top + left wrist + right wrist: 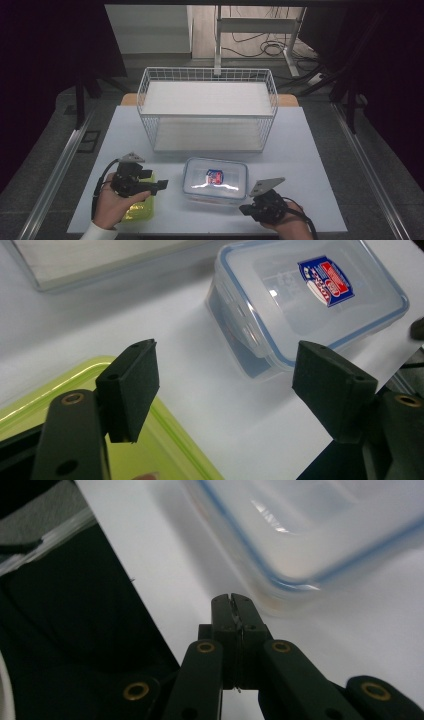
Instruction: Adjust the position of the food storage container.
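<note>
A clear plastic box [215, 180] with a blue-rimmed lid and a red and blue label sits on the white table, near its front edge. My left gripper [161, 186] hovers to the left of it, over a yellow-green lid [141, 207]. In the left gripper view the left gripper [225, 360] stands open with only table between its pads, the box [310, 300] is ahead and the green lid [60, 385] lies below. By the box's front right corner, my right gripper [243, 209] is shut on nothing. The right gripper view has the right gripper [232, 601] just short of the box [310, 530].
A white wire basket [207, 75] stands at the back middle of the table [310, 145], with a flat white sheet in it. The table's front edge runs right under both hands. Dark floor and metal rails flank the table.
</note>
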Demonstrator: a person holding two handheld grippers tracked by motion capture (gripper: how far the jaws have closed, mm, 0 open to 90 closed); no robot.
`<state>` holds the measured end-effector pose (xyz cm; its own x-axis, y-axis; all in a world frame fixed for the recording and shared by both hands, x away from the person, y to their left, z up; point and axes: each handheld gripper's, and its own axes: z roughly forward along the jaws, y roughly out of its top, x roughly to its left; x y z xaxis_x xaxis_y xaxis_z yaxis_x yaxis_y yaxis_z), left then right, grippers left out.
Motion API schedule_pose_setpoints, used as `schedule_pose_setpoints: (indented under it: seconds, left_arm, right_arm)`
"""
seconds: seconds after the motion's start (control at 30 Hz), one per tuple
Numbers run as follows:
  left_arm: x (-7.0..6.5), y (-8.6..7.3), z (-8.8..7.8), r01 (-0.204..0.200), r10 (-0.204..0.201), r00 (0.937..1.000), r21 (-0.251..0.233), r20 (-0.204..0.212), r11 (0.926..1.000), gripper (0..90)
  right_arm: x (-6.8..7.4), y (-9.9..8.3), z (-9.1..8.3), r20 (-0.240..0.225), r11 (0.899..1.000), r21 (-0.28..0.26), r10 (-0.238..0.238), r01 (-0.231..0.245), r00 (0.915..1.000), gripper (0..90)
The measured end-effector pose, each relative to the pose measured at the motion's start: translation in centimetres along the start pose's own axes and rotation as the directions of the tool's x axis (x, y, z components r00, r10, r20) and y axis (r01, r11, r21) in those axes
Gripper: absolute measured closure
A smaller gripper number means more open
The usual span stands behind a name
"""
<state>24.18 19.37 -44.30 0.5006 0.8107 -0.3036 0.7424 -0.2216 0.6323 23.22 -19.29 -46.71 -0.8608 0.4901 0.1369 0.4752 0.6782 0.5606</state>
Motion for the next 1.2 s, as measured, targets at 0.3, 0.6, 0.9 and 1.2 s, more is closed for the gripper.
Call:
schedule_pose_setpoints:
  seconds: [0.3, 0.6, 0.9, 1.2]
  left_arm:
    - [-0.1, 0.0, -0.4, 0.008, -0.008, 0.9986, -0.010, 0.052, 0.9999, 22.9]
    - [0.0, 0.0, -0.6, 0.017, -0.017, 0.9993, -0.013, 0.032, 0.9998, 21.9]
    - [0.1, -0.1, -0.4, 0.026, -0.026, 0.9993, -0.016, 0.027, 0.9995, 20.0]
    - [0.2, -0.2, -1.2, 0.039, -0.037, 0.9979, -0.046, 0.054, 0.9982, 20.4]
  right_arm:
    - [0.4, 1.8, 2.8, 0.032, 0.998, 0.048, -0.039, 0.038, 0.9987, 88.8]
    - [-0.7, 1.5, 2.5, 0.087, 0.999, 0.037, -0.020, 0.017, 0.9960, 88.7]
    - [-0.8, 1.3, 2.3, 0.082, 0.999, 0.027, -0.019, 0.017, 0.9964, 88.7]
    - [-1.3, 0.9, -0.9, 0.000, 0.994, -0.099, 0.045, -0.045, 0.9990, 87.1]
